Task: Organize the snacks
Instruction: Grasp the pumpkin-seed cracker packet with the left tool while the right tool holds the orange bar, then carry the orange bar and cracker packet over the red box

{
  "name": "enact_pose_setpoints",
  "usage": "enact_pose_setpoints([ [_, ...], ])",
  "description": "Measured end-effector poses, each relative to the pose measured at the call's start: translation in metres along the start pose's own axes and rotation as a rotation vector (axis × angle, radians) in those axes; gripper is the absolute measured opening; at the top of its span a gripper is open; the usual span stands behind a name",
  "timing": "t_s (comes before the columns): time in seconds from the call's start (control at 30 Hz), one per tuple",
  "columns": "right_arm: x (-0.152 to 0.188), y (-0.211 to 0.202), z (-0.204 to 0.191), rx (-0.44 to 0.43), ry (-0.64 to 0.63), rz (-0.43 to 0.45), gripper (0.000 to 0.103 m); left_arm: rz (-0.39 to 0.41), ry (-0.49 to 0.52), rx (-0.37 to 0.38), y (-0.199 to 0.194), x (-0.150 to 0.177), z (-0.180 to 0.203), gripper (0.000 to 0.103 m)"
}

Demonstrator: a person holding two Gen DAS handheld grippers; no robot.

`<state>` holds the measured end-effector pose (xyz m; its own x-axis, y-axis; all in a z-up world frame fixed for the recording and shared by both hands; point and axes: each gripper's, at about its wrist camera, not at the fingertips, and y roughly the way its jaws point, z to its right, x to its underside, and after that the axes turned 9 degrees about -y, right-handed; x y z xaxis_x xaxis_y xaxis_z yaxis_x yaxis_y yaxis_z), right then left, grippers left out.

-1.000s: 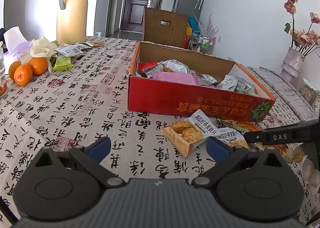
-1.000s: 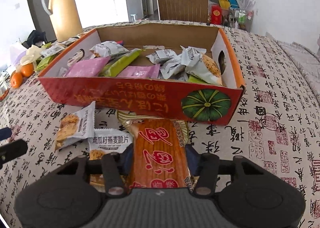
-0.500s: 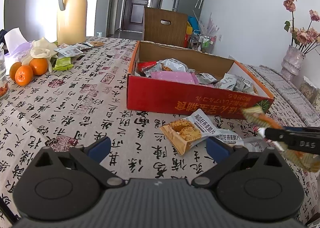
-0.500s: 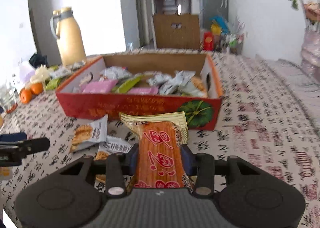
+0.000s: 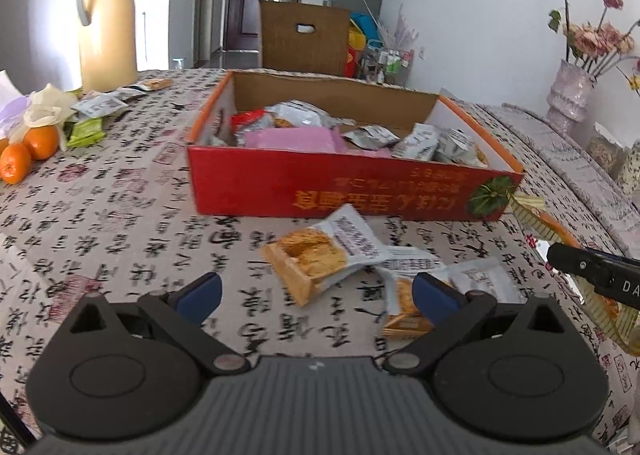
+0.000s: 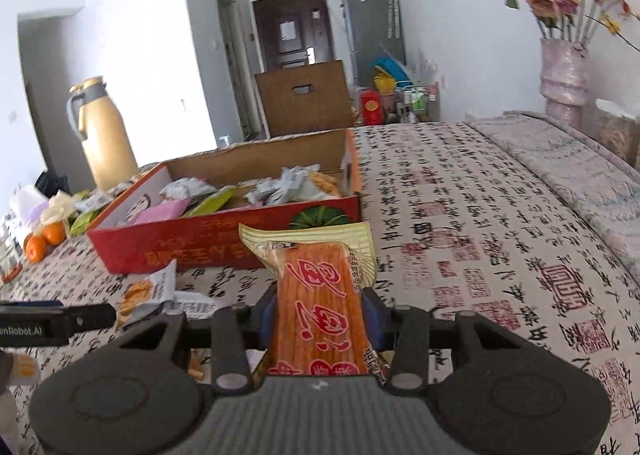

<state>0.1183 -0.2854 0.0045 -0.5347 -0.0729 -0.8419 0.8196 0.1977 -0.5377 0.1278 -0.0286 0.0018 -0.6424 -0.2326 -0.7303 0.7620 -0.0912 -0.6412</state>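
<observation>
the right gripper (image 6: 320, 315) is clamping an orange packet (image 6: 320, 311) in front of the box (image 6: 224, 239) — the left gripper (image 5: 316, 291) is staying apart, holding nothing, near two wafer packs (image 5: 320, 255) before the box.

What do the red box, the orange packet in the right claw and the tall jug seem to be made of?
Red box: cardboard, likely; glossy red print outside, plain brown inside walls.
Orange packet: thin plastic film, it seems; shiny, with a clear crimped end, clamped in the right claw.
Jug: smooth matte cream body, grey handle and collar; plastic or coated metal, unclear.
</observation>
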Motion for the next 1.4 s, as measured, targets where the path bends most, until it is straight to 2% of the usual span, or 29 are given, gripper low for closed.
enact_pose_setpoints([
  [0.17, 0.006, 0.001, 0.015, 0.014, 0.033, 0.010, 0.042, -0.025, 0.052, -0.002, 0.012, 0.002, 0.029, 0.103],
  [0.33, 0.013, 0.001, 0.026, 0.008, 0.074, 0.020, 0.043, -0.041, 0.086, -0.037, 0.025, 0.006, 0.054, 0.103],
  [0.4, 0.016, 0.001, 0.030, 0.006, 0.087, 0.023, 0.043, -0.053, 0.091, -0.042, 0.029, 0.007, 0.061, 0.099],
  [0.57, 0.022, 0.004, 0.036, -0.007, 0.099, 0.024, 0.042, -0.088, 0.105, -0.070, 0.041, 0.012, 0.073, 0.081],
  [0.7, 0.025, 0.006, 0.036, -0.025, 0.101, 0.027, 0.043, -0.108, 0.113, -0.081, 0.048, 0.016, 0.078, 0.077],
  [0.9, 0.028, 0.007, 0.037, -0.040, 0.101, 0.036, 0.042, -0.110, 0.142, -0.083, 0.051, 0.020, 0.084, 0.060],
  [0.97, 0.028, 0.007, 0.036, -0.043, 0.101, 0.037, 0.042, -0.103, 0.156, -0.072, 0.050, 0.021, 0.087, 0.045],
  [1.27, 0.028, 0.005, 0.036, -0.040, 0.100, 0.043, 0.042, -0.098, 0.180, -0.056, 0.043, 0.023, 0.089, 0.041],
  [1.4, 0.026, 0.002, 0.033, -0.034, 0.092, 0.049, 0.042, -0.067, 0.187, -0.025, 0.029, 0.021, 0.088, 0.041],
])
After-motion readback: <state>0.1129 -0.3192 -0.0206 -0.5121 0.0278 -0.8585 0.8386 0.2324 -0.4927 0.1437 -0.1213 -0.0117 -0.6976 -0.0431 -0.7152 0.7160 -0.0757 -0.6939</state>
